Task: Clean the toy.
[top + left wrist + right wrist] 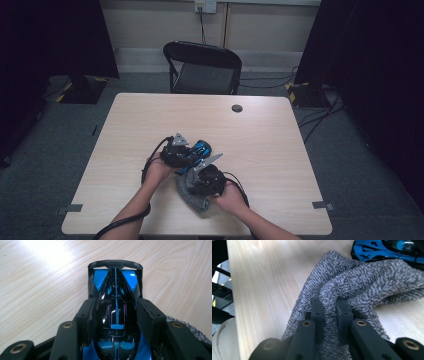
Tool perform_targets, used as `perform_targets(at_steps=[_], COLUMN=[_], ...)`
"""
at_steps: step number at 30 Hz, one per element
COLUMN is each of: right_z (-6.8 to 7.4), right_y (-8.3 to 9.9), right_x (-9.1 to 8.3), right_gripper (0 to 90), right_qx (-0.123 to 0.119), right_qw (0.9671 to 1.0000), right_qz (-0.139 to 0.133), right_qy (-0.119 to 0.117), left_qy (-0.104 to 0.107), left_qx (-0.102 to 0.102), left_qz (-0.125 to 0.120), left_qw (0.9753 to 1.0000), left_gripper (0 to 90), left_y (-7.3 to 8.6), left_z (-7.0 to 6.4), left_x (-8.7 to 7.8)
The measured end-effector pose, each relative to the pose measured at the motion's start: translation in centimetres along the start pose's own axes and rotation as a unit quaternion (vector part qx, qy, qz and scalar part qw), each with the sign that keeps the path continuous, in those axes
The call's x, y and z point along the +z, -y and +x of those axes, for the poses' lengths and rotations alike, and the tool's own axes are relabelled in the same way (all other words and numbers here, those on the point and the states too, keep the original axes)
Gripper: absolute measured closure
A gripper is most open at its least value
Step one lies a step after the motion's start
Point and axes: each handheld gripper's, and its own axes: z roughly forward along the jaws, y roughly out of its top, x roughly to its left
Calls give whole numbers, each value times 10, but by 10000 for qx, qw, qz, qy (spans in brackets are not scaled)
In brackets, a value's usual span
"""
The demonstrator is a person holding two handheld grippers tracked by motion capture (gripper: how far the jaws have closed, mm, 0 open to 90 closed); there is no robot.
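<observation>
car: blue-black toy, on table centre, just beside cloth at its 11 o'clock
left gripper: jaws clamped on car's sides
cloth: grey towel, bunched, below car
right gripper: jaws pinching a cloth fold
table: light wood
chair: black, 12 o'clock of table

One toy car, blue and black, near the middle of the table; one grey cloth toward the table's near edge; two grippers, left gripper and right gripper; one folding chair beyond the far edge.
</observation>
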Motion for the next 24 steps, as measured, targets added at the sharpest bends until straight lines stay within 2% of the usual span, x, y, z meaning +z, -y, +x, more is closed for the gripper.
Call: perform_targets(at_steps=[3, 7, 12, 15, 17, 19, 24], right_z=[2, 1, -10, -15, -24, -27, -40], right_y=[0, 3, 7, 8, 10, 11, 12], right_x=[-2, -14, -32, -40, -51, -54, -75], right_gripper=[801, 801, 803, 803, 803, 803, 803], right_qx=[-45, -89, 30, 88, 183, 215, 329], right_qw=[10000, 10000, 9999, 9997, 9992, 9990, 9971], right_qz=[3, -18, -123, -190, -287, -322, -493], right_qy=[-35, -7, 39, 133, 232, 235, 480], left_qy=[4, -15, -40, -28, -40, -41, -29], left_qx=[17, 34, 42, 32, 36, 38, 38], left_qz=[6, 21, 7, 3, 7, 10, 11], left_qw=[10000, 10000, 10000, 10000, 10000, 10000, 10000], left_gripper=[508, 508, 508, 508, 508, 508, 508], left_y=[0, 0, 0, 0, 0, 0, 0], left_z=[0, 0, 0, 0, 0, 0, 0], left_x=[0, -1, -1, -1, -1, -1, -1])
